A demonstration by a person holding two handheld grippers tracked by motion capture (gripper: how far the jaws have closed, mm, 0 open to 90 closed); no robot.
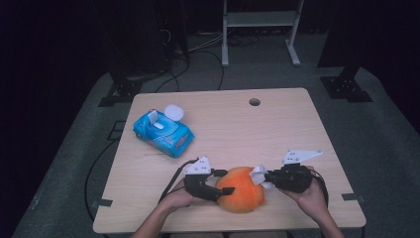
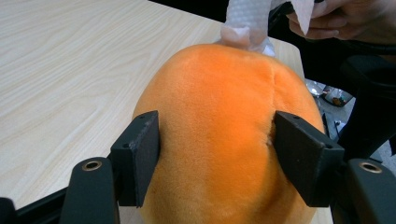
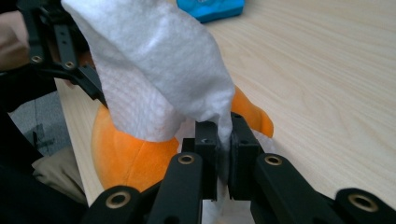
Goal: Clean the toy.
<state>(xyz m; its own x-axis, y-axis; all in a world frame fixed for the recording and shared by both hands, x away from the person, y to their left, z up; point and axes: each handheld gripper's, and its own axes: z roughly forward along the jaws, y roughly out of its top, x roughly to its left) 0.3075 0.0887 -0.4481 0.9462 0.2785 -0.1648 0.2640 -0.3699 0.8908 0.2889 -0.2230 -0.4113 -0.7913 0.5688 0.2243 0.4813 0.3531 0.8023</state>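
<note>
- A round orange plush toy (image 1: pixel 243 189) is seen low in the middle of the high view, resting on the wooden surface (image 1: pixel 277 134) near its front edge.
- The toy looks soft and light. Its fuzzy skin can be squashed, so it is thought to be safe from breaking and hard to drop by slipping.
- The best spot to take hold is judged to be across its fat middle, one pad on each side, where the plush gives a little.
- The left tool (image 1: pixel 214 184) is placed there. In the left gripper view the toy (image 2: pixel 224 140) fills the gap between the two black pads (image 2: pixel 145 154), and both pads are pressed against its sides, so the toy is gripped and kept from rolling.
- A white wipe (image 3: pixel 159 79) is pinched tight by the right tool (image 3: pixel 224 158), whose jaws are closed on it. The wipe looks thin, floppy and very light, and it could tear if it is pulled hard.
- In the high view the right tool (image 1: pixel 265 178) sits at the toy's right side, and the wipe (image 1: pixel 258 175) is laid against the toy's top.
- In the right gripper view the wipe hangs over the toy (image 3: pixel 126 154), which lies just past the closed jaws.
- A blue pack of wipes (image 1: pixel 163 131) lies in the upper left part of the surface, well apart from both tools.
</note>
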